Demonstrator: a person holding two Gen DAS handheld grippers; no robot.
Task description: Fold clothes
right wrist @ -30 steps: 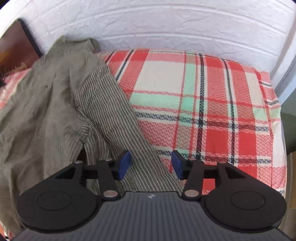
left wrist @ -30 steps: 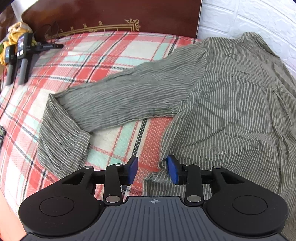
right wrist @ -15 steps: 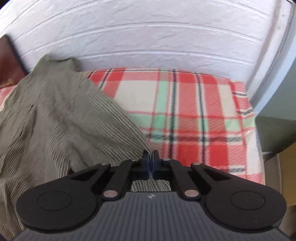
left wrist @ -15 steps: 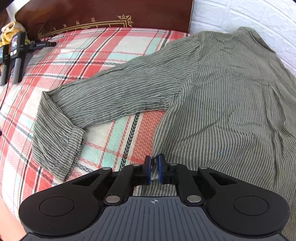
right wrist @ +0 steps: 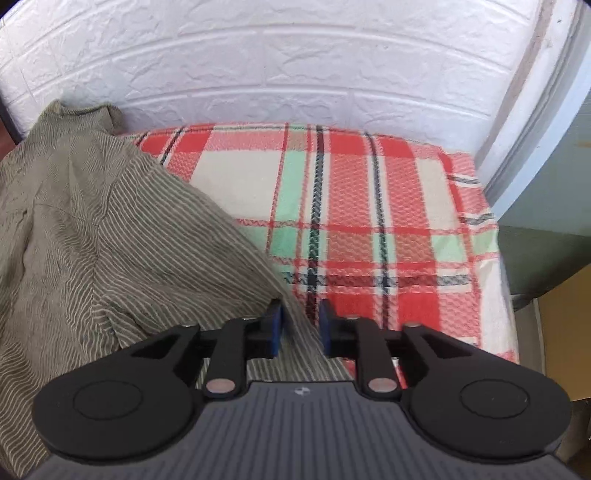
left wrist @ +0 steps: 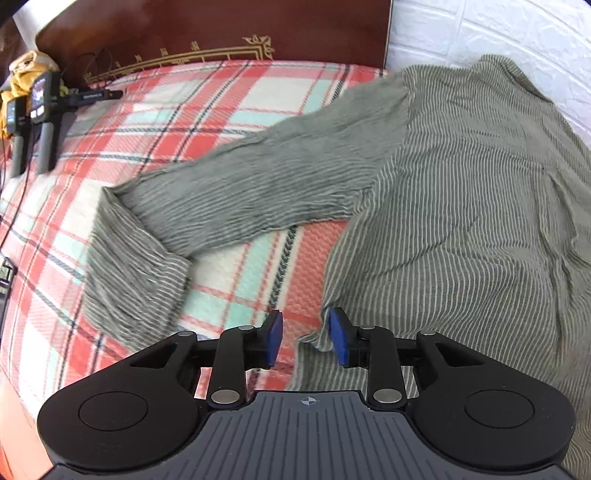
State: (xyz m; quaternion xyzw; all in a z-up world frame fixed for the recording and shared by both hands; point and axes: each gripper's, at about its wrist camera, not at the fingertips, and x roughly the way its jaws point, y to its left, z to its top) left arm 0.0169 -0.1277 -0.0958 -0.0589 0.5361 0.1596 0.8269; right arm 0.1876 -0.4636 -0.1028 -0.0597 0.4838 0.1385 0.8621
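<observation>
A grey-green striped shirt (left wrist: 461,192) lies spread on a plaid blanket (left wrist: 207,110), its left sleeve (left wrist: 251,192) stretched out to the left with the cuff bent down. My left gripper (left wrist: 306,341) is open at the shirt's lower left hem corner; the hem edge touches the right pad. In the right wrist view the shirt (right wrist: 110,236) fills the left side. My right gripper (right wrist: 300,326) is open, with the shirt's lower right hem edge lying between its pads.
A dark wooden headboard (left wrist: 207,33) stands at the back left. Black handheld devices (left wrist: 40,110) lie on the blanket's far left. A white brick-pattern wall (right wrist: 277,62) runs behind the bed. The bed's right edge (right wrist: 498,295) drops toward a grey-green cabinet (right wrist: 546,229).
Half a second ago both grippers were shut on the shirt's hem corners. Both have now opened and let the hem go. The shirt lies stretched flatter than a second ago.
</observation>
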